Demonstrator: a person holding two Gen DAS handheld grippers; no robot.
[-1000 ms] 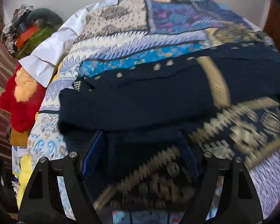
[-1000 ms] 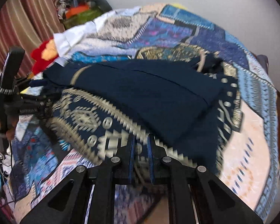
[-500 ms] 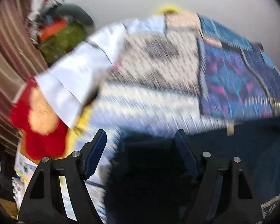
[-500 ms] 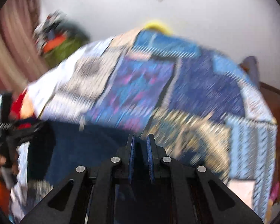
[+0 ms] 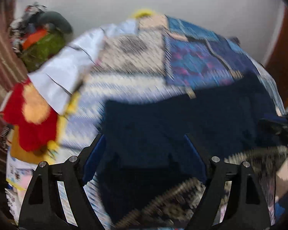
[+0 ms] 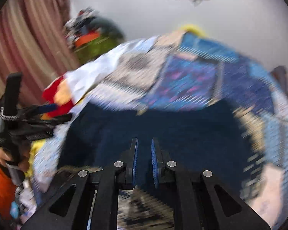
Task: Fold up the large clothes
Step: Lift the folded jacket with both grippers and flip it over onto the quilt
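Note:
A large dark navy garment [image 5: 182,122] with a beige patterned border lies on the patchwork bedspread [image 5: 144,53]; both views are motion-blurred. My left gripper [image 5: 144,143] is open, its blue-padded fingers wide apart over the garment's near edge, with cloth between them. My right gripper [image 6: 144,147] has its jaws nearly closed over the navy garment [image 6: 172,134]; whether cloth is pinched between the pads is unclear. The left gripper [image 6: 46,111] also shows at the left of the right wrist view, and the right gripper's tip [image 5: 278,122] at the right edge of the left wrist view.
A white cloth [image 5: 67,71] and a red and orange item [image 5: 32,118] lie at the bed's left edge. A pile of clothes [image 5: 42,44] sits at the far left corner by striped curtains [image 6: 25,44]. A white wall [image 6: 163,15] stands behind the bed.
Both grippers swung up and forward over the garment, then dipped again. The navy cloth now lies folded further up the bed, with its patterned border nearer to me.

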